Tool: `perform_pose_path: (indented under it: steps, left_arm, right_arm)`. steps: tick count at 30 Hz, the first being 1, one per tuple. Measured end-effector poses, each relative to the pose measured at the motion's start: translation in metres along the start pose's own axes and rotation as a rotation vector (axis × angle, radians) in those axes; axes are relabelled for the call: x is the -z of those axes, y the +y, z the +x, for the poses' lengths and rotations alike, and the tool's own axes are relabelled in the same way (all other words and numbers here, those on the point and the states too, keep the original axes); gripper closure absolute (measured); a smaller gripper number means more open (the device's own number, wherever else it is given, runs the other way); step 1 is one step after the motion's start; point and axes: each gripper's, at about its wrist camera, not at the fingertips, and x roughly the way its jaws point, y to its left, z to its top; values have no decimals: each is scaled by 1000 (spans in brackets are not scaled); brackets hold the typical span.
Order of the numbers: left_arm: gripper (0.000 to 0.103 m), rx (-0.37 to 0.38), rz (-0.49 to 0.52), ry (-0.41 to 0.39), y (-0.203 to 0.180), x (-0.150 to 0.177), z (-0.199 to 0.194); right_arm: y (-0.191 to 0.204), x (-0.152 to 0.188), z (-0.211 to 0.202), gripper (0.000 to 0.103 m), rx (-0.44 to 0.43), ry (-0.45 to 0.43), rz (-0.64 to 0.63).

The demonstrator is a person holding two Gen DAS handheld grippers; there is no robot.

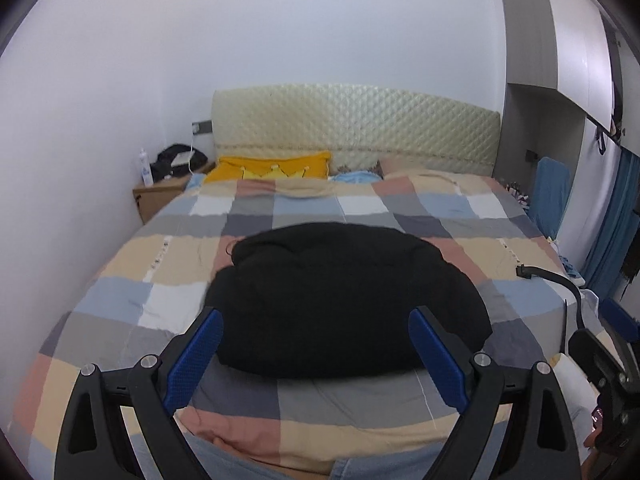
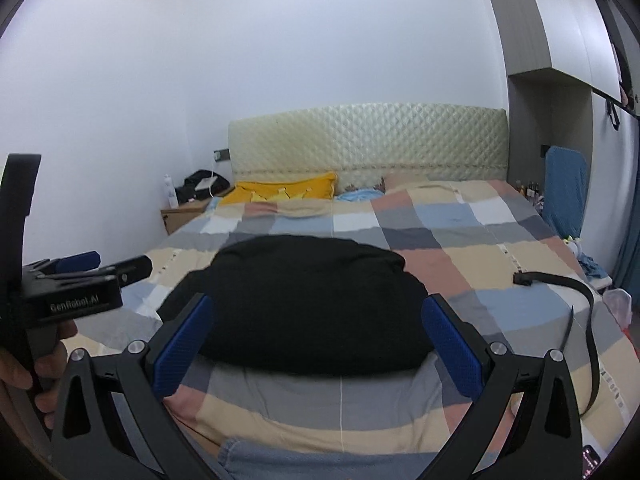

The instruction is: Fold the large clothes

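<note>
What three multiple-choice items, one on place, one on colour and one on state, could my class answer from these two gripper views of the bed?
1. Where does the black garment lie?
A. On the checked bedspread
B. On the nightstand
C. Hung on the headboard

2. What colour is the pillow at the head of the bed?
A. Green
B. Yellow
C. Red

3. How does the left hand-held gripper stand?
A. Shut on the garment
B. Shut on a belt
C. Open, holding nothing

Answers: 1 A, the garment rests mid-bed on the checks. 2 B, the pillow below the headboard is yellow. 3 C, its blue fingers stand wide apart, as do those of the right hand-held gripper.
</note>
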Motion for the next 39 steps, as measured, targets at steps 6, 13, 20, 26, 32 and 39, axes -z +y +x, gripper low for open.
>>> perform_pose_path:
  steps: [6,13,20,26,32,39]
  left_arm:
    - [9,6,-38,10,9,3,0]
    - [9,-2,-74,33,23,3,2]
    - [9,-20,-93,57,24,3,11]
    - [9,-18,-83,65,19,2,14]
    - [9,-1,-89,82,19,4,17]
    - [9,-7,-76,89,15,6,19]
  right_arm:
    - [-5,-2,7,0,-4,22,25]
    - [-1,-1,15,0,-16,43,51]
    - [-1,-2,17,0,5,51,47]
    - [-2,-1,21,0,22,59,51]
    - [-1,1,22,0,33,64,40]
    - [-2,3,22,0,47,63,47]
